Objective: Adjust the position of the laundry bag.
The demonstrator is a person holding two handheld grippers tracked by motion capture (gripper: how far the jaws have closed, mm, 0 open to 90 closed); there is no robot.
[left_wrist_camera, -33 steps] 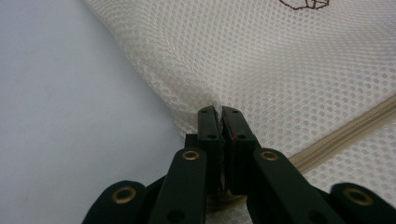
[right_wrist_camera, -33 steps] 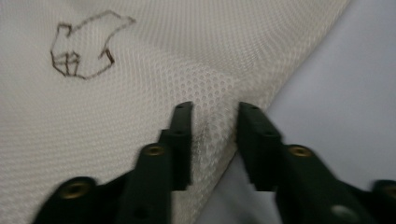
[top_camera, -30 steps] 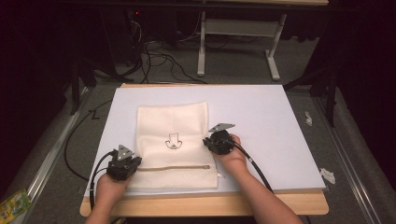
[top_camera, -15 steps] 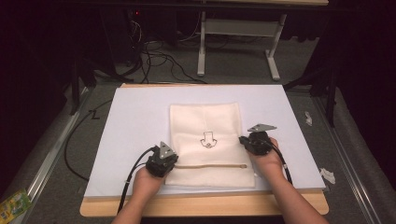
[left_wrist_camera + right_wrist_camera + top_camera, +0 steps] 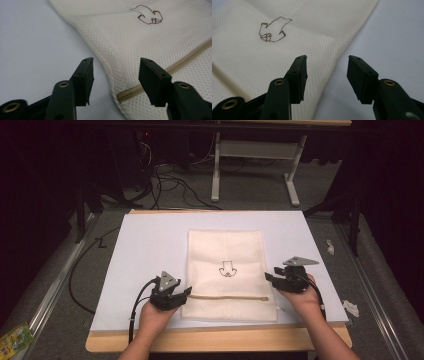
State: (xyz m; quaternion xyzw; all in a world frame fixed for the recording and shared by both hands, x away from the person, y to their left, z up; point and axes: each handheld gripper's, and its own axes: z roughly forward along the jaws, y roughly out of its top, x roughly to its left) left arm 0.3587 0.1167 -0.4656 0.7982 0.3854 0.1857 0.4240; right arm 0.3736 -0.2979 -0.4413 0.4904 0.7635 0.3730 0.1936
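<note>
1. Left tool [image 5: 184, 294], held in the person's left hand [image 5: 154, 315], sits at the left edge of the mesh bag [image 5: 227, 265], level with the left end of the zipper [image 5: 227, 297]; its jaws are spread, with nothing pinched between them.
2. Left gripper view: the spread jaws of the left tool [image 5: 116, 72] straddle the bag's hemmed edge. One jaw stands over the white sheet [image 5: 35, 45], the other over the mesh bag [image 5: 140, 32] near the tan zipper [image 5: 172, 67].
3. Right tool [image 5: 270, 279], held in the person's right hand [image 5: 300, 296], sits at the right edge of the bag, slightly above the zipper's right end; its jaws are likewise spread and empty.
4. Right gripper view: the jaws of the right tool [image 5: 327, 73] straddle the bag's edge, one over the mesh bag [image 5: 294, 32], the other over the white sheet [image 5: 394, 40]. Whether either jaw touches the fabric cannot be told.
5. Mesh bag: a cream rectangle lying flat in the middle of the white sheet [image 5: 145, 245], which covers the wooden counter [image 5: 225, 340]. The zipper runs across the bag near its edge closest to the person.
6. Outline drawing [image 5: 228, 268]: a small dark line figure on the bag's centre, between the two tools and just beyond the zipper; it also appears in the left gripper view [image 5: 147, 15] and the right gripper view [image 5: 274, 29].
7. Cable [image 5: 137, 305]: a black lead curving from the left tool toward the counter's near edge.
</note>
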